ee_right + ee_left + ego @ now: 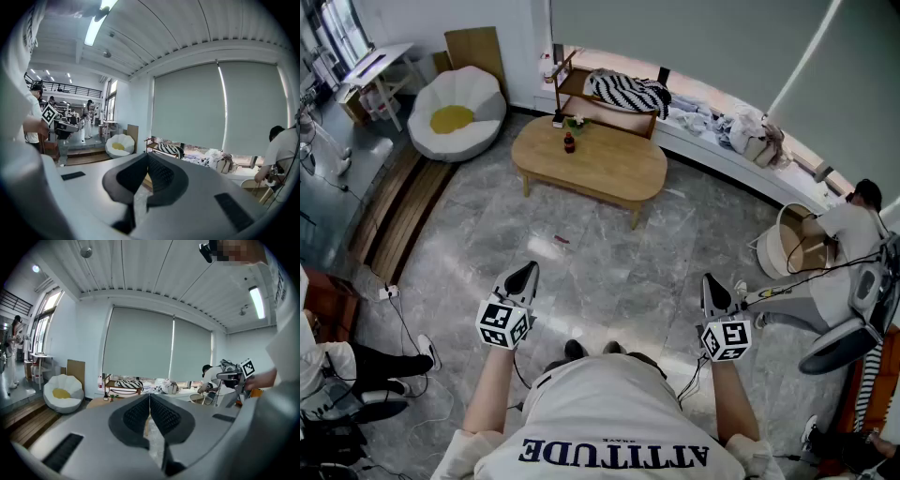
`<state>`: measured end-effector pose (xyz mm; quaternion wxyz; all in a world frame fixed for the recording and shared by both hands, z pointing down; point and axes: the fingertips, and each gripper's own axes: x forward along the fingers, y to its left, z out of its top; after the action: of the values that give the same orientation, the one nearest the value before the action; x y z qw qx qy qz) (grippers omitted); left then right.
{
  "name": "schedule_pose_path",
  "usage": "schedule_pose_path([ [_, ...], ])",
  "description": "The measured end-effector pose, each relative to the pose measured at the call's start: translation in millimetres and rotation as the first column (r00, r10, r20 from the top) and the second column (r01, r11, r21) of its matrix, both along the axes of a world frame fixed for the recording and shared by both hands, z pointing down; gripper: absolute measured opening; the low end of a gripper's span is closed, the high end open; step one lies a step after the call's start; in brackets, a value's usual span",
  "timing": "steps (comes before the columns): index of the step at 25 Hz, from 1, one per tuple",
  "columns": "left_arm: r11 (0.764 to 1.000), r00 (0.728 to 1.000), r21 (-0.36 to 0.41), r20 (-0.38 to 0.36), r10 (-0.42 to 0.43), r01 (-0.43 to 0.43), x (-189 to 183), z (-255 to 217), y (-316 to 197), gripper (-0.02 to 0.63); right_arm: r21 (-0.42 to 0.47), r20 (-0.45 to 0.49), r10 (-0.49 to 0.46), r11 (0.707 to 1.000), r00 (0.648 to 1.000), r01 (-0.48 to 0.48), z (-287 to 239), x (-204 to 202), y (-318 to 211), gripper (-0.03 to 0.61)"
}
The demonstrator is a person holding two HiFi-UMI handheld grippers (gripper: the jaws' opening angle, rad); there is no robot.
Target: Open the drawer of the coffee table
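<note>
While I hold both tools out in front of my body, the left gripper is clenched, its two dark ribbed pads meeting along a single seam with nothing caught between them. The right gripper is clenched the same way, pads pressed together and empty. From the head view the two sit side by side, well apart from each other, each tipped slightly downward over the grey marble floor and touching nothing.

Beyond them, across a wide stretch of that floor, stands the coffee table, an oval wooden worktop on short legs, well clear of both tools. I cannot make out its drawer from here. A small dark bottle stands upright near the worktop's far edge, and a little green plant sits just behind it.

Behind the table, a low wooden shelf carries a black-and-white striped cushion. To the left, a white egg-shaped floor seat with a yellow centre rests by the wall. At the far right, a person in a white shirt crouches beside a round basket.
</note>
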<state>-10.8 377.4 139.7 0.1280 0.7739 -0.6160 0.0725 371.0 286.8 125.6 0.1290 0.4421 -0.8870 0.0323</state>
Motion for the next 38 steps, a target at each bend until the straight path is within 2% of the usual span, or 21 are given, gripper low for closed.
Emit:
schedule_pose_path([
  [23, 1.000, 1.000, -0.004, -0.023, -0.005, 0.004, -10.9, -2.4, 3.7, 0.021, -0.007, 0.030, 0.010, 1.000, 0.999, -0.010, -8.2, -11.5, 1.1, 0.018],
  [29, 0.998, 0.998, -0.029, -0.015, 0.057, -0.058, -13.6, 13.8, 20.1, 0.021, -0.016, 0.015, 0.020, 1.000, 1.000, -0.020, 0.4, -24.0, 25.0, 0.018],
  [38, 0.991, 0.992, -0.052, -0.029, 0.120, -0.122, -24.3, 22.3, 18.2, 0.021, -0.036, -0.024, 0.003, 0.999, 1.000, -0.004, 2.8, -56.4, 47.4, 0.020],
])
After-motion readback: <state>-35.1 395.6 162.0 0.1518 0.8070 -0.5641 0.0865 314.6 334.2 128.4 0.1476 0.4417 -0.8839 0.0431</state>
